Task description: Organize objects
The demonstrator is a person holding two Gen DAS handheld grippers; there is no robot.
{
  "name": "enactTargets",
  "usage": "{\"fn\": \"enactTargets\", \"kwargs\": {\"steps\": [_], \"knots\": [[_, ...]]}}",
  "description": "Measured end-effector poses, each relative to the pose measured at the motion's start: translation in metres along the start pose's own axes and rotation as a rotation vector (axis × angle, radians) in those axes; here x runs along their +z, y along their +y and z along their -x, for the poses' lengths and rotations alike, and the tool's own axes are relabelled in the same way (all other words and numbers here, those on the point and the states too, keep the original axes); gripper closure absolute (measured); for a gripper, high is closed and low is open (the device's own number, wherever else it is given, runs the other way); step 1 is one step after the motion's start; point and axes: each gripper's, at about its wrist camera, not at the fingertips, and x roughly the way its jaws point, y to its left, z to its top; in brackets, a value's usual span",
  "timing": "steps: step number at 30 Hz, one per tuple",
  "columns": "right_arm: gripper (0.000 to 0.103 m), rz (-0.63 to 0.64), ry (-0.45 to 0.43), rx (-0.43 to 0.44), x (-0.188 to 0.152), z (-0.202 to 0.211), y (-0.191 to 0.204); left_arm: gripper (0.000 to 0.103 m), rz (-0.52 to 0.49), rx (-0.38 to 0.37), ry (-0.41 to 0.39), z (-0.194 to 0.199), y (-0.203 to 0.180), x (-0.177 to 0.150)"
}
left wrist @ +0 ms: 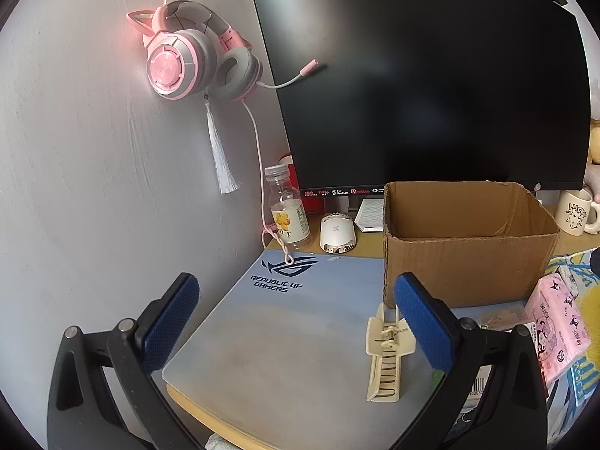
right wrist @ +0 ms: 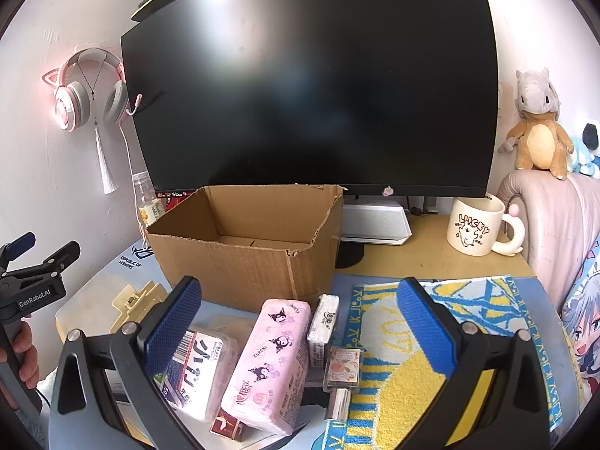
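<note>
open cardboard box [right wrist: 247, 240] on tabletop [right wrist: 423, 251], pink tissue pack [right wrist: 270, 363] and hair clip [left wrist: 388, 356] before it; left gripper [left wrist: 296, 322] and right gripper [right wrist: 300, 330] fingers wide, holding nothing.

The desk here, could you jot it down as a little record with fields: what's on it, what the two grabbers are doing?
box: open cardboard box, looks empty, in front of the monitor
loose items: pink tissue pack, hair clip, small packets beside the pack
back of desk: mug, bottle, mouse
wall: pink headset
left gripper: open, holding nothing, clip near its right finger
right gripper: open, above the tissue pack
</note>
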Motion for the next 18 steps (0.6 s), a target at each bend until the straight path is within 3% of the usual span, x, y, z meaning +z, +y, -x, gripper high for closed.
{"fn": "enactTargets", "kwargs": {"steps": [18], "knots": [[0.0, -0.004, 0.003, 0.0, -0.0009, 0.0001, -0.0023, 0.0, -0.015, -0.002, 0.004, 0.0006, -0.0014, 0.0013]]}}
